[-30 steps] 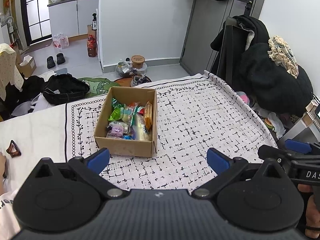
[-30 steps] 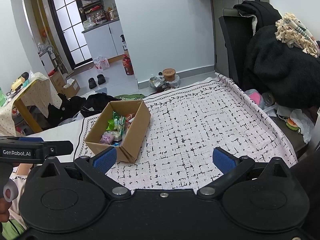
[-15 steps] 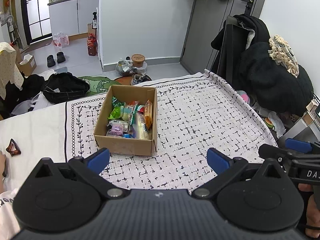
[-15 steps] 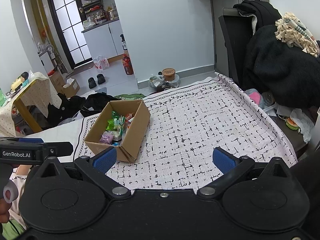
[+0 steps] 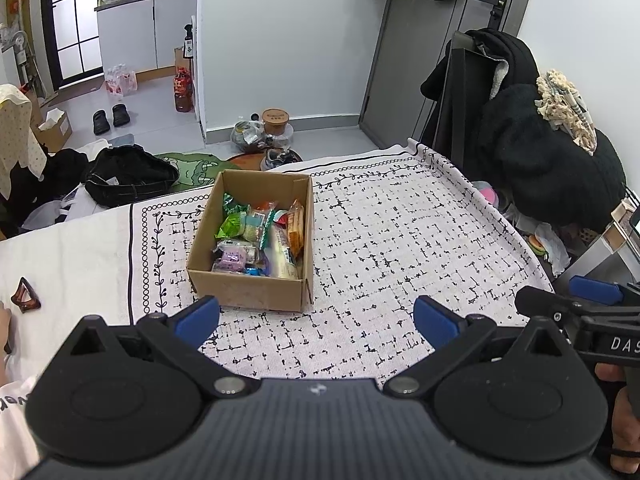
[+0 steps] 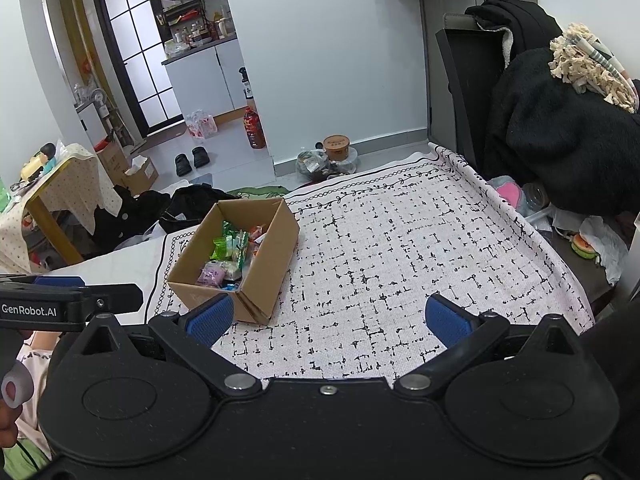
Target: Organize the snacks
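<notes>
**Snack box status: both grippers clear of the load**

Landmark for all positions is the cardboard box (image 5: 256, 240), which stands upright and open-topped on the patterned cloth (image 5: 400, 248).

1. Left of the box: a small brown triangular clip (image 5: 25, 301) lies on the plain white part of the covering, well apart from the box. It appears unrelated to the task.
2. Inside the box: the snack packets (image 5: 260, 236) sit loosely heaped, among them a green packet (image 5: 233, 225), a purple packet (image 5: 232, 258) nearest the front wall and an orange packet (image 5: 297, 226) standing on edge against the right wall. No packet is seen on the cloth outside the box.
3. In front of the box: the left gripper (image 5: 316, 318) is held short of the front wall, fingers spread wide, nothing between them.
4. Right of the box: the right gripper (image 6: 326, 318) hangs over bare cloth, fingers likewise wide apart and empty.

Judgement: the wide finger spread suits an approach to a packet or a box wall; neither is yet contacted.
</notes>
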{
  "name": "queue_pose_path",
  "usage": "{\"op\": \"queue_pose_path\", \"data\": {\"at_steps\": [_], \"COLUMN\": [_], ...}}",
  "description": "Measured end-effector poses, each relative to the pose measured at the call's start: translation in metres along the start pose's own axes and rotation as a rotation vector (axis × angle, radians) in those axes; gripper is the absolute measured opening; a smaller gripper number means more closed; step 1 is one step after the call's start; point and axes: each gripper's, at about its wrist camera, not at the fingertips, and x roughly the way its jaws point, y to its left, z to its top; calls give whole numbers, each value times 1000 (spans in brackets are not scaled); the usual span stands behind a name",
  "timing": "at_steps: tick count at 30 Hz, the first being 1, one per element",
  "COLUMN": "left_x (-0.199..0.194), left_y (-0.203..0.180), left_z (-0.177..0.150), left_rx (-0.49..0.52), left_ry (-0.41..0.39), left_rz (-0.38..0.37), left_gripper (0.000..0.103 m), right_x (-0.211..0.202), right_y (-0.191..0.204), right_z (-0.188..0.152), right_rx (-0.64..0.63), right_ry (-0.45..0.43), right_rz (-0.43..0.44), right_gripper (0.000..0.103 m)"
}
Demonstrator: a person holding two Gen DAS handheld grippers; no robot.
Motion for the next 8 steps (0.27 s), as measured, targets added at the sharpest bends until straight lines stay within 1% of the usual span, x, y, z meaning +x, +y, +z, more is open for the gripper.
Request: {"op": "queue_pose_path", "data": {"at_steps": [8], "left_x": [2], "left_y": [1], "left_z": [0], "left_rx": [4], "left_ry": [3], "left_rz": [-2], "left_gripper": [103], "right_x": [0], "right_y": [0], "right_z": [0], "right_rx": [1], "right_ry": [1], "right_rz": [-2], "right_gripper": [103]}}
